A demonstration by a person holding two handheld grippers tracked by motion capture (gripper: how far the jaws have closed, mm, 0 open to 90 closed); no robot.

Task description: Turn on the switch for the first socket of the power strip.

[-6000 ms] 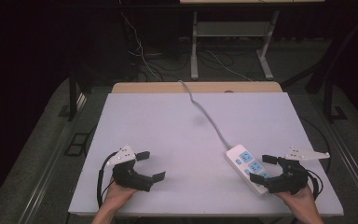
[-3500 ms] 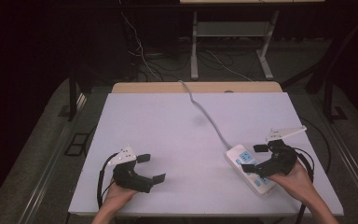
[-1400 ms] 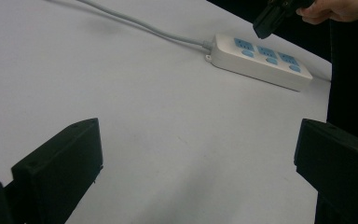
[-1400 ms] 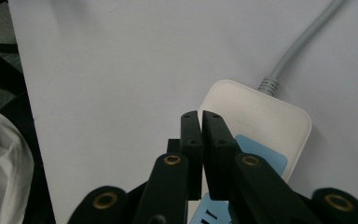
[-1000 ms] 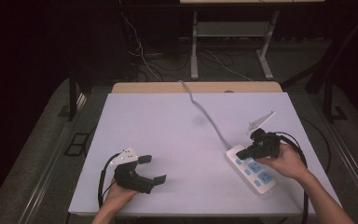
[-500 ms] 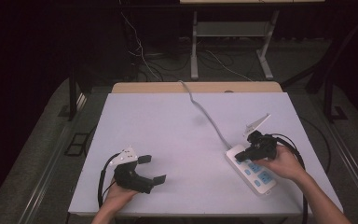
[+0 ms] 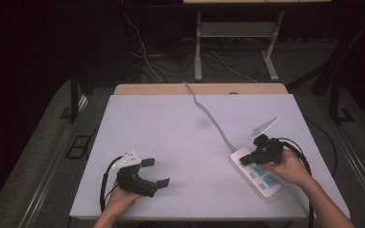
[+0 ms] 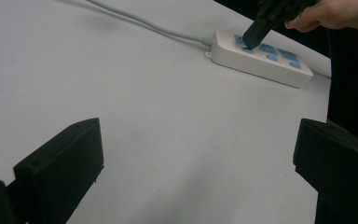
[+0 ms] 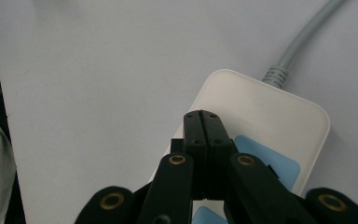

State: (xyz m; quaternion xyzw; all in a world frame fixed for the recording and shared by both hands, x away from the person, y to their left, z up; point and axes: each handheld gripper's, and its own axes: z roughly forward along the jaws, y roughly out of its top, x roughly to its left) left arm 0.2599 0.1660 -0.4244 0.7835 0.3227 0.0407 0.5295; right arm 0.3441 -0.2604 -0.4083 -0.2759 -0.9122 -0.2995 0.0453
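Observation:
A white power strip (image 7: 258, 175) with blue sockets lies at the table's right, its grey cable (image 7: 209, 116) running to the far edge. My right gripper (image 7: 246, 160) is shut with nothing between its jaws, its tip down on the strip's end nearest the cable. In the right gripper view the closed tip of that gripper (image 9: 207, 125) rests on the strip (image 9: 265, 109) beside a blue socket (image 9: 270, 161). My left gripper (image 7: 154, 172) stands open near the front left, empty. In the left gripper view the left gripper (image 8: 198, 154) faces the strip (image 8: 261, 63) across bare table.
The white table (image 7: 171, 123) has a wooden strip along its far edge. Dark floor, cables and a metal frame (image 7: 235, 33) lie beyond it. A hand (image 7: 290, 168) holds the right gripper over the strip.
My right gripper moved from the strip's near end forward to its cable end, shut its jaws and lowered onto the strip. The left gripper stayed put.

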